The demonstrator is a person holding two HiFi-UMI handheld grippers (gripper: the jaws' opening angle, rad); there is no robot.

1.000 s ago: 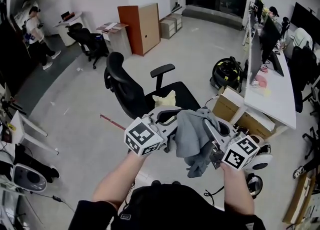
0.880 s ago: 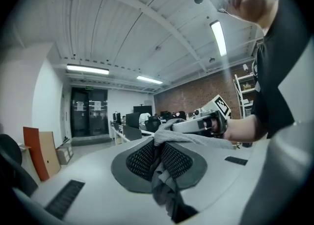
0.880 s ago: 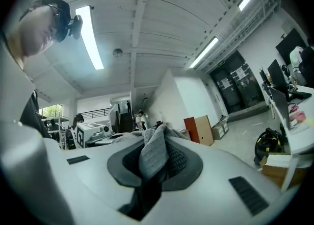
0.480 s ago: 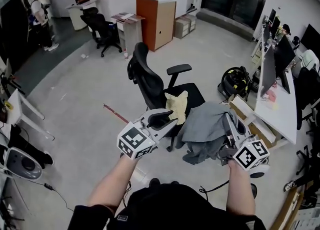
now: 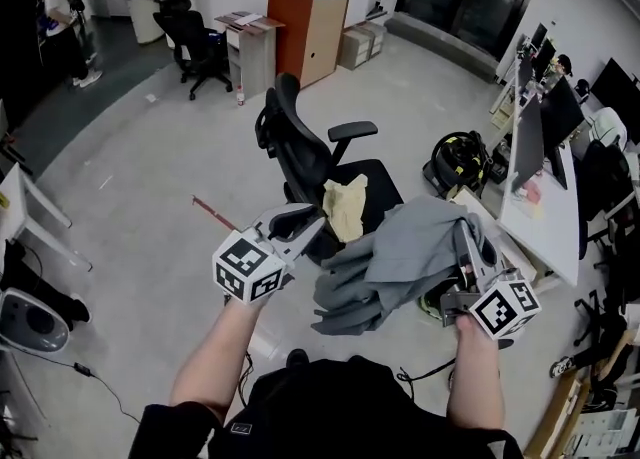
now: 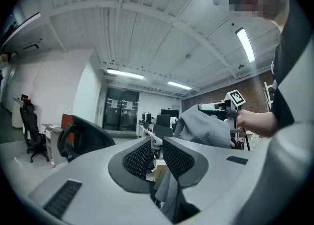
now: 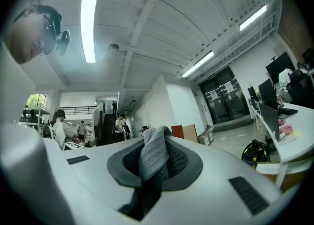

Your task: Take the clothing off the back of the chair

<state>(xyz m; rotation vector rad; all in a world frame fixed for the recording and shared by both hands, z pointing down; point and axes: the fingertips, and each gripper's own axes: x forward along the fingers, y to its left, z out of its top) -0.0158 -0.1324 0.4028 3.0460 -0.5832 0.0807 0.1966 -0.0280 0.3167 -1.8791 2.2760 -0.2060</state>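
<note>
A grey garment (image 5: 390, 257) hangs in the air in front of me, clear of the black office chair (image 5: 300, 157). My right gripper (image 5: 470, 239) is shut on its upper edge; in the right gripper view a grey fold (image 7: 152, 162) is pinched between the pads of that gripper (image 7: 156, 145). My left gripper (image 5: 305, 222) is off to the garment's left, apart from it. Its jaws (image 6: 157, 153) stand a narrow gap apart and are closing, with nothing between the pads. The garment (image 6: 206, 128) shows beyond them. A yellow cloth (image 5: 345, 205) lies on the chair's seat.
A white desk (image 5: 545, 177) with monitors runs along the right, with a cardboard box (image 5: 500, 237) and a black-and-yellow machine (image 5: 458, 162) beside it. A wooden cabinet (image 5: 305, 32) and a second black chair (image 5: 195, 47) stand at the back. A person (image 5: 65, 17) stands far left.
My left gripper has let go of the garment and swung away to the left. The right gripper has kept its hold, and the garment now hangs more spread out.
</note>
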